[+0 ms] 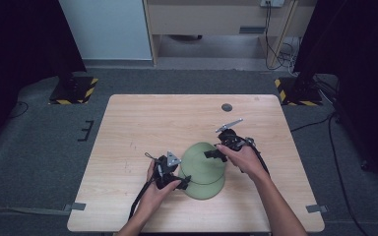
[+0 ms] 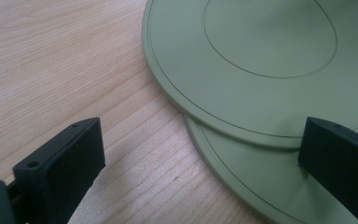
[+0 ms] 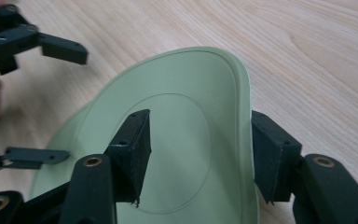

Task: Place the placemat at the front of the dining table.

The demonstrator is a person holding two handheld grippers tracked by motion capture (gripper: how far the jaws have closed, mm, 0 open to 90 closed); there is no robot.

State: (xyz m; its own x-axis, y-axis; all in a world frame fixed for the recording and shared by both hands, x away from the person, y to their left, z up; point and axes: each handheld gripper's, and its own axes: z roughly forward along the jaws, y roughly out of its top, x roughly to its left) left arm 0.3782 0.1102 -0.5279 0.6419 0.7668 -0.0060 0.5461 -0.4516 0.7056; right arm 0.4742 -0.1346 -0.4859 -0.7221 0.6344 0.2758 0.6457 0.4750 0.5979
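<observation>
Resting near the front middle of the wooden surface (image 1: pixel 142 123), two pale green plates lie one on the other, the upper plate (image 1: pixel 203 158) shifted toward the far side so that the lower plate (image 1: pixel 207 189) shows as a crescent at the near edge.

In the right gripper view the right hand-held gripper (image 3: pixel 200 154) straddles the upper plate's rim: one jaw stands over the plate's inner face, the other outside the edge, and that edge is raised off the surface. Its jaws are at a middling gap around the rim; whether the pads already press on the plate cannot be told.

From the left gripper view, the left hand-held gripper (image 2: pixel 200 154) has its jaws spread wide, with nothing between them. One jaw hangs over bare wood just beside the plates, the other over the lower plate's rim where the upper plate overlaps it. In the high view it sits at the plates' near left edge.
</observation>
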